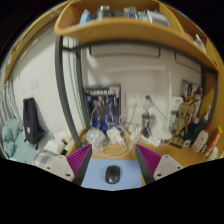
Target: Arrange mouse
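Observation:
A black computer mouse (111,173) lies on a light blue mouse mat (97,177) on a wooden desk. My gripper (112,163) is open: its two fingers with magenta pads (83,158) stand wide apart at either side of the mat. The mouse sits between the fingers with a clear gap on both sides, resting on the mat.
Just beyond the mat are white cables and clear plastic items (108,138). A framed poster (102,104) leans on the white wall behind. A black box (32,122) stands at the left, orange boxes and bottles (205,140) at the right. A wooden shelf (120,22) hangs overhead.

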Demonstrator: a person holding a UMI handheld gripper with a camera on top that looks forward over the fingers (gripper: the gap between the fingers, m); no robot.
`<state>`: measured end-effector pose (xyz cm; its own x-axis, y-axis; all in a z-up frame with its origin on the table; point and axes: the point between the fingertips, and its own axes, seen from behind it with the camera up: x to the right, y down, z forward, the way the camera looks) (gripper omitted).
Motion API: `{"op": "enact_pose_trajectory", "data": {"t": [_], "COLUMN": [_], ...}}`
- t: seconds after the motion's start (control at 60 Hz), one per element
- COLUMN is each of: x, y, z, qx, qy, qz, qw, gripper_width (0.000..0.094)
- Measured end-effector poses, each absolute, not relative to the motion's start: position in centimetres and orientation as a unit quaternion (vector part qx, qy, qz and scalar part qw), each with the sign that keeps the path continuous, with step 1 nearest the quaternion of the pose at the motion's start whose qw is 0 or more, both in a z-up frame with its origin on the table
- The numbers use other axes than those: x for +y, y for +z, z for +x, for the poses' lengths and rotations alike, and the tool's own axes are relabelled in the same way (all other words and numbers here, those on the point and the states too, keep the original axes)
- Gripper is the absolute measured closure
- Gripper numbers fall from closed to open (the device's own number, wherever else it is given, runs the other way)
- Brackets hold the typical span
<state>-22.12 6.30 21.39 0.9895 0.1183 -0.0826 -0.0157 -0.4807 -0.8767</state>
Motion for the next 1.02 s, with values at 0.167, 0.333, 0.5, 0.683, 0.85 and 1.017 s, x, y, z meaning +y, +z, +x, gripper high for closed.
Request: {"op": "enact_pose_trajectory", "data": {"t": [0.167, 0.333, 0.5, 0.683, 0.85, 1.017], "x": [1.8, -4.1, -8.3, -10.7, -11.9, -12.9], "y": [30.9, 35.1, 35.7, 35.6, 35.7, 35.7], "z": [-20.4, -17.8, -15.7, -14.5, -14.3, -14.8], "qx": [-0.011, 0.01, 0.025, 0.024, 0.024, 0.016], "qy": [0.072, 0.071, 0.06, 0.041, 0.038, 0.042], "qz": [-0.84, -0.835, -0.839, -0.84, -0.841, -0.845], "qw": [0.537, 0.546, 0.54, 0.54, 0.539, 0.534], "gripper_width": [0.0076, 0.0077, 0.0074, 0.0076, 0.0078, 0.0075]}}
